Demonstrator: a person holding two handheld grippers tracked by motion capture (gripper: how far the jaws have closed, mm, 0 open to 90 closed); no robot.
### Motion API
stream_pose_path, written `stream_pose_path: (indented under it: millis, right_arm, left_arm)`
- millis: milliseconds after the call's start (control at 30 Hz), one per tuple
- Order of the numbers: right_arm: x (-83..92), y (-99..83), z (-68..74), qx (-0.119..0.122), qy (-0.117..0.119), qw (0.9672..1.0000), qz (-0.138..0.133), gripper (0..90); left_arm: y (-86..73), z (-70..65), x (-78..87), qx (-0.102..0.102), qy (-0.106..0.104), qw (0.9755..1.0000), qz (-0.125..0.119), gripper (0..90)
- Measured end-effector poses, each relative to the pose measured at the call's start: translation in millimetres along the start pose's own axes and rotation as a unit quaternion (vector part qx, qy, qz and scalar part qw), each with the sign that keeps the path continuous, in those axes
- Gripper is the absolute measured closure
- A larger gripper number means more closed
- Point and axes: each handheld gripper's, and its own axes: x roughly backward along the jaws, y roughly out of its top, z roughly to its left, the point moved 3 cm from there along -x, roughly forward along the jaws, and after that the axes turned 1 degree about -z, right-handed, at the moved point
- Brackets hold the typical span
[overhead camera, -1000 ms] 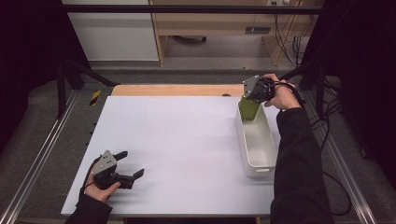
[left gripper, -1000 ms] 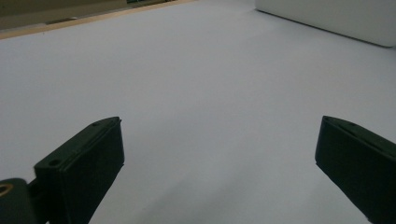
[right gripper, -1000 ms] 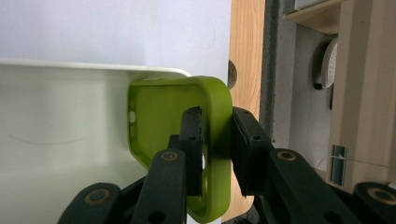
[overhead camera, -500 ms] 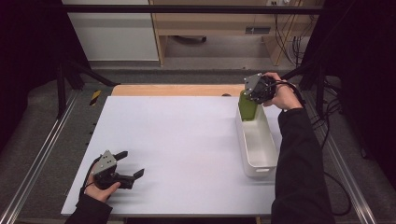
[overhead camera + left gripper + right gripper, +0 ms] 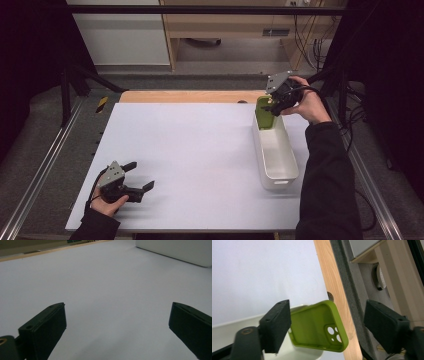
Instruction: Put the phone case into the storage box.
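We see the right gripper (image 5: 274, 106) jaws have just been opening, apart now, nothing between them: green phone case (image 5: 264, 113) released, leaning at the white bin's (image 5: 280, 172) twelve-o'clock end. Placement looks done. Left gripper (image 5: 140, 176) agape, idle.

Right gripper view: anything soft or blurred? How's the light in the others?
Right gripper view: jaws near the lens soft, green case fairly sharp. Left gripper view: jaws blurred, table dim, evenly lit. High view: table bright, surroundings dark, no glare.

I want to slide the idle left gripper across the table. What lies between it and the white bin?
Nothing: the high view shows bare white table between the left gripper and the white bin; the left gripper view agrees.
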Motion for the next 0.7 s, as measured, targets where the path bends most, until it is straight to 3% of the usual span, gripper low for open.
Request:
stream_pose_path:
  millis: [167,267,433,600,700]
  right_arm:
    - [9.3,8.4,8.5,-0.014,-0.012,0.9996,-0.020,12.9]
    - [17.4,13.6,12.1,-0.045,-0.020,0.9977,-0.046,11.6]
    - [26.3,17.8,21.0,-0.114,-0.035,0.9882,-0.097,8.2]
    - [31.5,19.2,32.9,-0.151,-0.044,0.9806,-0.117,6.3]
    - [36.7,20.8,42.6,-0.176,-0.031,0.9757,-0.127,5.9]
  left_arm:
    - [0.0,-0.2,0.2,0.000,0.000,1.0000,0.000,1.0]
    - [0.1,-0.6,0.2,0.000,-0.001,1.0000,0.000,1.0]
    - [1.0,-0.6,1.3,0.000,-0.003,1.0000,-0.005,1.0]
    - [1.8,-0.1,2.8,0.003,-0.005,0.9999,-0.011,1.0]
    - [2.2,-0.3,3.3,0.005,-0.007,0.9999,-0.013,1.0]
